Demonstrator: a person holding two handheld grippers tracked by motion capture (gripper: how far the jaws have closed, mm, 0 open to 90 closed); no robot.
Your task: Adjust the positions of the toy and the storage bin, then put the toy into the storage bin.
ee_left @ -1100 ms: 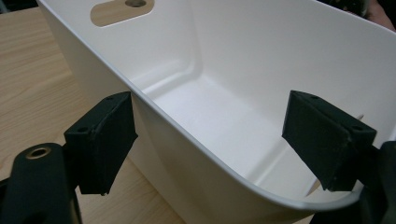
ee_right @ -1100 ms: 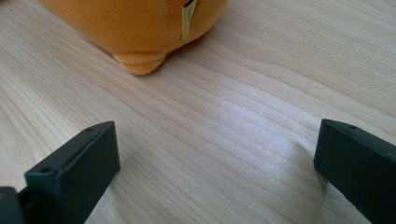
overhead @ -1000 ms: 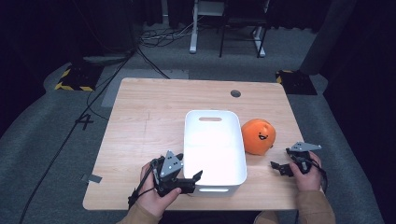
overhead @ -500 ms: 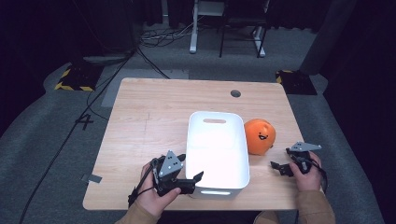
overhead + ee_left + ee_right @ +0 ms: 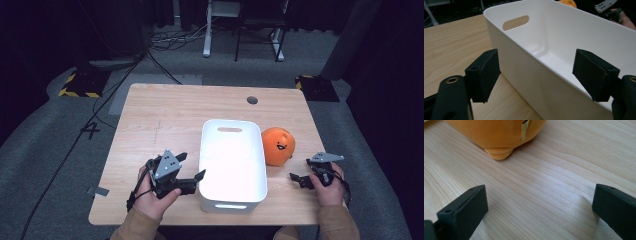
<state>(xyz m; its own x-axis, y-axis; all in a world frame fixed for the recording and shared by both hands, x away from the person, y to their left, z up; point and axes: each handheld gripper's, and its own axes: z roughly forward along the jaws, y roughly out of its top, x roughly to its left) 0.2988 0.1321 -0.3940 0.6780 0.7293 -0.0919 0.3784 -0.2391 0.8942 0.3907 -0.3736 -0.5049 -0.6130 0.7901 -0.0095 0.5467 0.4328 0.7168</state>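
From above, your left gripper (image 5: 190, 167) straddles the left wall of the white bin (image 5: 231, 165), which lies with its long axis running away from you, slotted end far, just beside the orange plush (image 5: 278, 145). In the left gripper view, your jaws have just been closing, the bin wall between them, pads not yet touching. In the right gripper view, your right gripper (image 5: 539, 207) stands open over bare table (image 5: 554, 177), the plush ahead.

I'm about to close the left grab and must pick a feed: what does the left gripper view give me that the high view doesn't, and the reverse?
Left gripper view: the left gripper has its fingers astride the white bin's long wall, one outside, one inside, not yet pressing; its jaws have just been closing. High view: the whole table, and the right gripper open near the orange plush. Both: bin, plush, right gripper.
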